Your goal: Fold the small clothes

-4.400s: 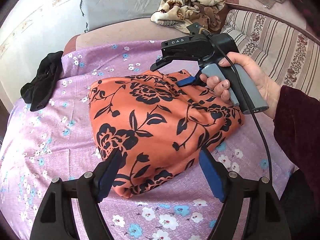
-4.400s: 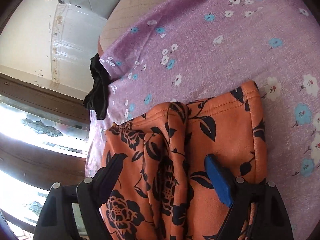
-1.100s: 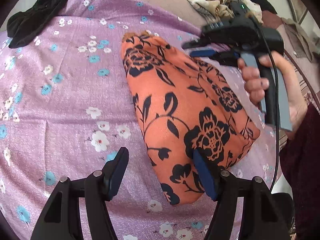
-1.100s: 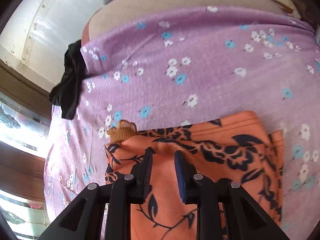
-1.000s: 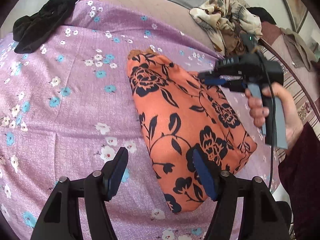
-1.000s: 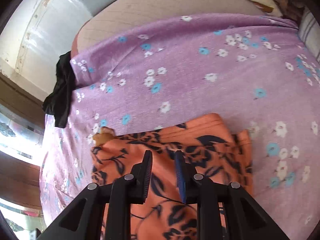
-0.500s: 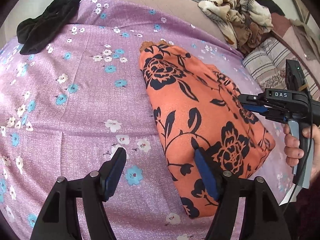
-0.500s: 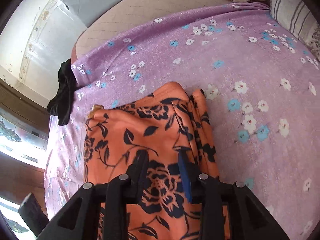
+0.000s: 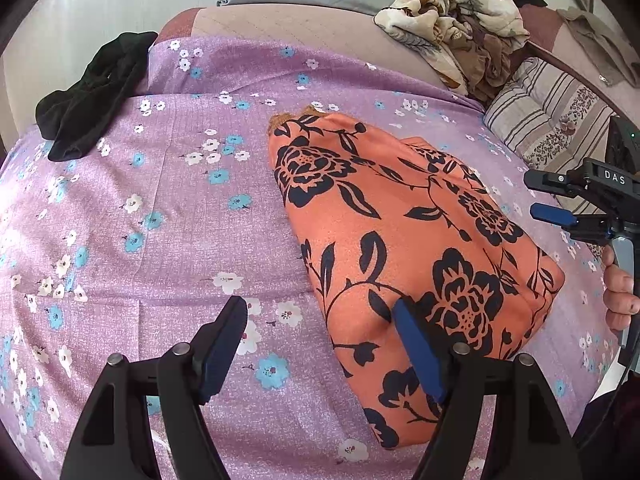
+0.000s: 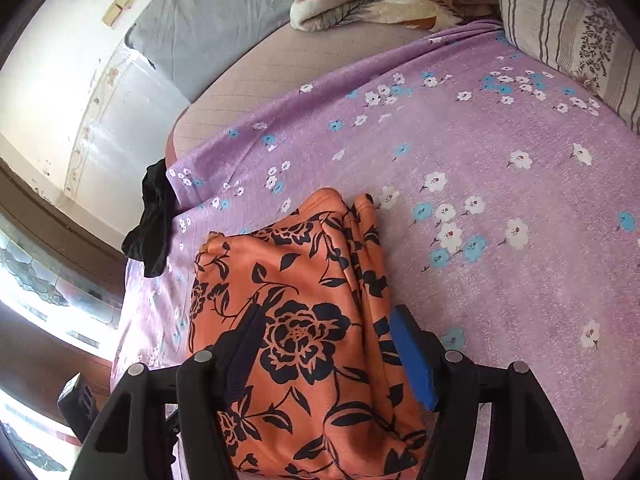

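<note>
Evidently, most of the folding had been done. Far ahead and to the left of the left gripper (image 9: 320, 344), a black garment (image 9: 92, 96) was seen bunched at the edge of the purple floral sheet (image 9: 160, 208), not yet folded as far as could be judged. The left gripper's jaws were held wide apart with nothing between them but bare sheet; its right pad stood over the near left edge of the orange floral garment (image 9: 408, 240), though contact could not be confirmed. That garment was laid as a compact folded bundle just ahead and to the right of this gripper (its layered edges were visible on the far side in the right wrist view). Further right, the right gripper (image 10: 326, 344) was found with its jaws just opened; the folded cloth was seen between the pads but was not pinched, so it was judged released. A crumpled beige floral blanket (image 9: 452, 12) and a striped cushion (image 9: 548, 120) were noted beyond. The remaining work was judged to be the black garment.
</note>
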`<state>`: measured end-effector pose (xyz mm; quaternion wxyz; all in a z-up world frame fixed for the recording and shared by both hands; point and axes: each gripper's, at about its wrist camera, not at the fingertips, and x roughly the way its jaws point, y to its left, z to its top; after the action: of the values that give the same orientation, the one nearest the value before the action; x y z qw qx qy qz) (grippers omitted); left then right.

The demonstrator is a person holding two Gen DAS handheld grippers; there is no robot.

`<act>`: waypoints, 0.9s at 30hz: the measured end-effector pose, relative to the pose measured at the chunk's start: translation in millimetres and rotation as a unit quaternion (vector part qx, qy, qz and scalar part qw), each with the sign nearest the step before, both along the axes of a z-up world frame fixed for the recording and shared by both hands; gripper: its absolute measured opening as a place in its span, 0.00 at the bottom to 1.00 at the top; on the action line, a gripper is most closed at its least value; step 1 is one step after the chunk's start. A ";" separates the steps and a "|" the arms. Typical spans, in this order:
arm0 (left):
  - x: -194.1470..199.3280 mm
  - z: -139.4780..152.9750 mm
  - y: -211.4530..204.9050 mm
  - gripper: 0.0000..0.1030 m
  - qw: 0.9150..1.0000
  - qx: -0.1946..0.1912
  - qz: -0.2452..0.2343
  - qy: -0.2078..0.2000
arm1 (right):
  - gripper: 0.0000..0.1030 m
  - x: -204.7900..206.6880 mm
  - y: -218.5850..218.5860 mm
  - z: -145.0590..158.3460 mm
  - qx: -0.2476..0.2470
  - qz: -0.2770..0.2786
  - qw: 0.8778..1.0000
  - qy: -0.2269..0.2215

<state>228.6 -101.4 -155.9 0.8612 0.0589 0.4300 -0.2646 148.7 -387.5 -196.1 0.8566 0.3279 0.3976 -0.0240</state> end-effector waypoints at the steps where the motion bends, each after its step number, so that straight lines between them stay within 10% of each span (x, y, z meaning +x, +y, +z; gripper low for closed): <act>1: 0.2 -0.3 -0.8 0.75 1.000 0.000 0.000 0.000 | 0.66 0.0 -2.7 -2.3 0.000 0.000 1.000 0.003; 14: 1.5 -4.4 -13.7 0.79 1.000 -0.003 -0.007 -0.001 | 0.66 23.0 -9.5 -28.0 0.045 0.045 0.997 0.031; 27: 35.3 -30.8 -14.4 0.82 0.975 -0.141 -0.041 0.167 | 0.71 17.8 -47.6 -67.9 0.145 0.064 0.986 0.057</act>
<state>263.8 -115.9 -186.7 0.7650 -0.0909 0.5236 -0.3638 166.4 -435.1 -264.0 0.7757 0.4206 0.4653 0.0701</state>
